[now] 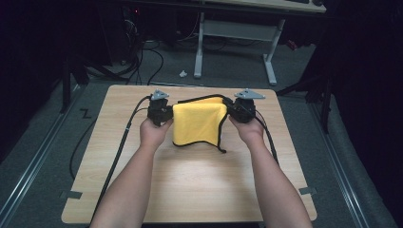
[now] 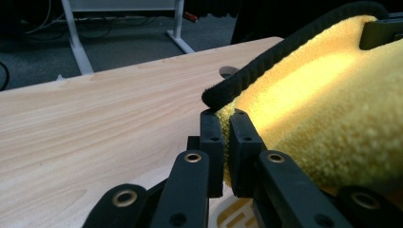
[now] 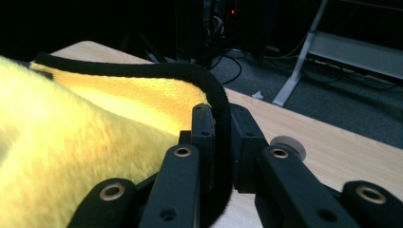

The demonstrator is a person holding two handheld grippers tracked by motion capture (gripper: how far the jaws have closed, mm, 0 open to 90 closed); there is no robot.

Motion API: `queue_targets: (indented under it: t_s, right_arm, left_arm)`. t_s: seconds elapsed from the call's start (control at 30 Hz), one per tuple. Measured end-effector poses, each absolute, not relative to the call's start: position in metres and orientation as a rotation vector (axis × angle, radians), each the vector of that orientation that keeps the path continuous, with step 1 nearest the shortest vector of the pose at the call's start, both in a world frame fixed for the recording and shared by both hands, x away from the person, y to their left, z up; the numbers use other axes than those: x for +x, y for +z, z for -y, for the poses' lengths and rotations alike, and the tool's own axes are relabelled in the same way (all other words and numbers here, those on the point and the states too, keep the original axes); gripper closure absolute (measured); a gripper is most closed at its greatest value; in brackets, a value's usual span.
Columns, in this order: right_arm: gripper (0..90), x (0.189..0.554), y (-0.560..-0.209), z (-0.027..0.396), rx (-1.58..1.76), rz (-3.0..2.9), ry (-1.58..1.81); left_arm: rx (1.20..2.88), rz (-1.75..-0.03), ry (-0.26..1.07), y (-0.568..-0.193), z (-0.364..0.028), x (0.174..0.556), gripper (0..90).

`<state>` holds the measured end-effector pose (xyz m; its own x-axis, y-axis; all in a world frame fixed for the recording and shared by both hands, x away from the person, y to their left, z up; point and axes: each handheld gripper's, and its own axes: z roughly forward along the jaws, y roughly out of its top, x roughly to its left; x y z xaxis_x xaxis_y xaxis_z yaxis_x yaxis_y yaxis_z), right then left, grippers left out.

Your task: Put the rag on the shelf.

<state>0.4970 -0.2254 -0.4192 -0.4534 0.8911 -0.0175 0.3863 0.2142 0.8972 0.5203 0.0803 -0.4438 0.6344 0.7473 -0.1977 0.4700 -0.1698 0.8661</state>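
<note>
A yellow cloth (image 1: 197,123) with a black sewn border hangs stretched between my two grippers over the far half of the wooden table (image 1: 190,190); its lower edge rests on the tabletop. My left gripper (image 1: 171,111) is shut on the cloth's left top corner. In the left gripper view the jaws (image 2: 225,116) pinch the yellow pile (image 2: 323,109) just under the black border. My right gripper (image 1: 228,108) is shut on the right top corner, and the right gripper view shows the black border (image 3: 209,90) running down between its jaws (image 3: 219,111).
A small grey disc (image 3: 287,142) lies on the table beyond the right gripper. White desk legs (image 1: 199,52) and loose cables (image 1: 142,57) stand on the floor past the far edge. Each gripper's cable (image 1: 119,152) trails back along the table.
</note>
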Motion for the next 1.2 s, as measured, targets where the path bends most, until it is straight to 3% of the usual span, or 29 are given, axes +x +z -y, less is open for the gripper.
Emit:
queue_targets:
  t_s: [0.23, 1.0, 1.2]
  right_arm:
    - [87.7, 0.493, -0.431, 0.223, 1.143, -1.969, 1.158]
    - [87.4, 0.49, -0.451, 0.222, 1.204, -1.997, 1.158]
    - [82.3, 0.491, -0.453, 0.224, 1.245, -1.996, 1.178]
  left_arm:
    - [1.831, -0.981, 0.312, -0.452, -0.081, 0.518, 86.0]
    - [1.864, -0.996, 0.263, -0.467, -0.083, 0.514, 85.7]
    - [1.861, -1.026, 0.245, -0.466, -0.085, 0.515, 82.8]
